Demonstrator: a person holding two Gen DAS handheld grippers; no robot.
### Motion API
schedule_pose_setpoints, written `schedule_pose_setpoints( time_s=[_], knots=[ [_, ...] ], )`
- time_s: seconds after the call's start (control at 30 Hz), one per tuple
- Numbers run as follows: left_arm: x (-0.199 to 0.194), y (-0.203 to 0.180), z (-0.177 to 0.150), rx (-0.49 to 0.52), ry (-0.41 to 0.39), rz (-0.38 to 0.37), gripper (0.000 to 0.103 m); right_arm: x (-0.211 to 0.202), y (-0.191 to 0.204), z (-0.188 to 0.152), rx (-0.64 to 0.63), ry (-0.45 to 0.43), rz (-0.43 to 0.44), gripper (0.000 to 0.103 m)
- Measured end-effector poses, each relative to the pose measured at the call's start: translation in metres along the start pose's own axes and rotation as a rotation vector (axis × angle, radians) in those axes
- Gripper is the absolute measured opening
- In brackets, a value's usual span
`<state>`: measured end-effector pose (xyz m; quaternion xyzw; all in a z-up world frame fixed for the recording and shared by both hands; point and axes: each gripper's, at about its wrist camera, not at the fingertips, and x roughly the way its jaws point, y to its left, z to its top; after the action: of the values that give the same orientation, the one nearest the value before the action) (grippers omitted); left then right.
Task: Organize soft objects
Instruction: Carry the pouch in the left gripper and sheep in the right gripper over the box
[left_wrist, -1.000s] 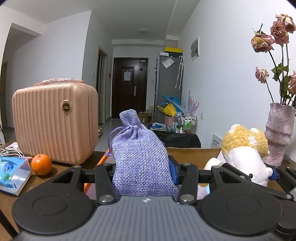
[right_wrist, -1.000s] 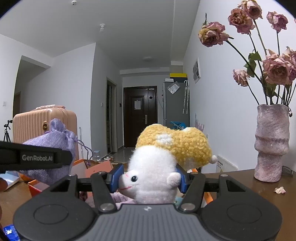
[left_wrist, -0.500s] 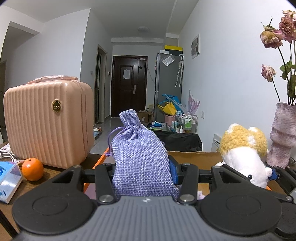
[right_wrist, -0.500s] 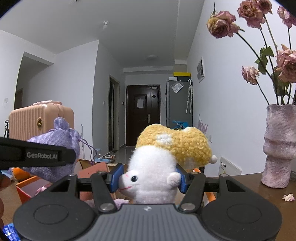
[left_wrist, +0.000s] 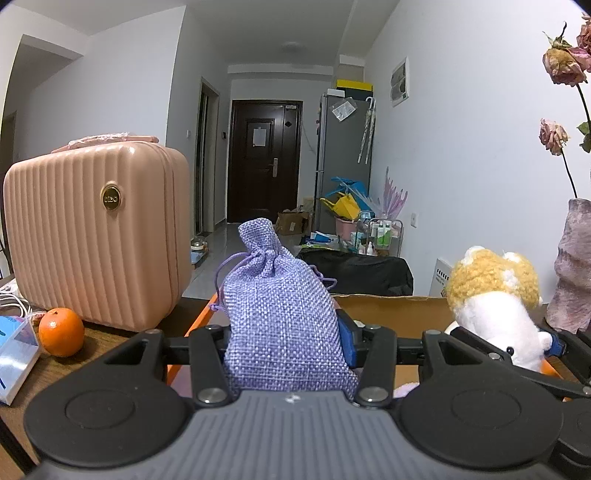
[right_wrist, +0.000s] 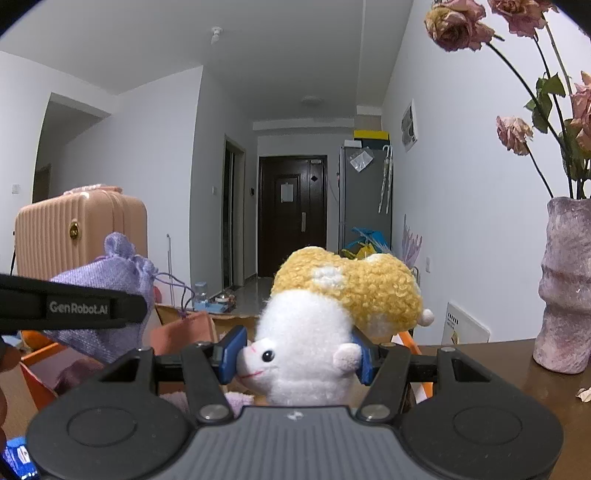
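Purple pouch (left_wrist: 282, 314) between the left gripper (left_wrist: 284, 343) jaws is loosening as they are opening; right gripper (right_wrist: 297, 354) is gripping the plush toy (right_wrist: 332, 325) above the box (left_wrist: 391, 308), so release is starting.

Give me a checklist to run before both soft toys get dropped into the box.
1. Purple pouch between the left tongs: ok, though the jaws are opening.
2. Plush toy pinched in the right tongs: ok, blue pads press both its sides.
3. Cardboard box in front of both tongs: ok, its far wall shows behind the pouch.
4. Free space inside the box: cannot tell, the tongs hide the floor.
5. Vase clear of the right tongs: ok, it stands apart to the side.
6. Orange out of the path: ok, it sits left of the box.
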<state>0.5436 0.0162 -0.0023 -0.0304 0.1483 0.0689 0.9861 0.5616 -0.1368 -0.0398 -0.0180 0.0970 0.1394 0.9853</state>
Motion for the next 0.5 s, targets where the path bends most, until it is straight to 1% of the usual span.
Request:
schedule_pose_setpoints(
  time_s=[0.07,0.13,0.2,0.23,0.27,0.3,0.33,0.37,0.43,0.5],
  knots=[
    [0.000,0.000,-0.001,0.003,0.006,0.002,0.055,0.002,-0.001,0.000,0.004,0.018,0.001,0.060],
    [-0.001,0.001,0.000,0.001,0.004,0.006,0.065,0.003,-0.002,0.000,0.009,0.031,0.000,0.062],
    [-0.003,0.002,0.001,-0.007,-0.005,0.023,0.085,0.003,-0.003,-0.001,0.011,0.037,-0.006,0.065],
    [-0.005,0.003,0.001,-0.011,-0.014,0.036,0.090,0.003,-0.003,-0.001,0.013,0.038,-0.007,0.071],
    [-0.006,0.004,0.001,-0.014,-0.022,0.051,0.099,0.003,-0.004,-0.002,0.016,0.038,-0.012,0.081],
    [-0.008,0.005,0.001,-0.019,-0.031,0.067,0.103,0.002,-0.004,-0.002,0.021,0.035,-0.018,0.087],
    [-0.010,0.006,0.002,-0.024,-0.042,0.085,0.103,0.000,-0.005,-0.002,0.028,0.028,-0.025,0.094],
    [-0.011,0.007,0.002,-0.028,-0.050,0.098,0.103,-0.001,-0.006,-0.002,0.034,0.021,-0.029,0.099],
    [-0.010,0.008,0.002,-0.035,-0.046,0.104,0.103,-0.002,-0.008,-0.002,0.046,0.013,-0.031,0.103],
    [-0.009,0.009,0.002,-0.037,-0.039,0.111,0.103,-0.002,-0.009,-0.001,0.049,0.014,-0.033,0.103]
  ],
)
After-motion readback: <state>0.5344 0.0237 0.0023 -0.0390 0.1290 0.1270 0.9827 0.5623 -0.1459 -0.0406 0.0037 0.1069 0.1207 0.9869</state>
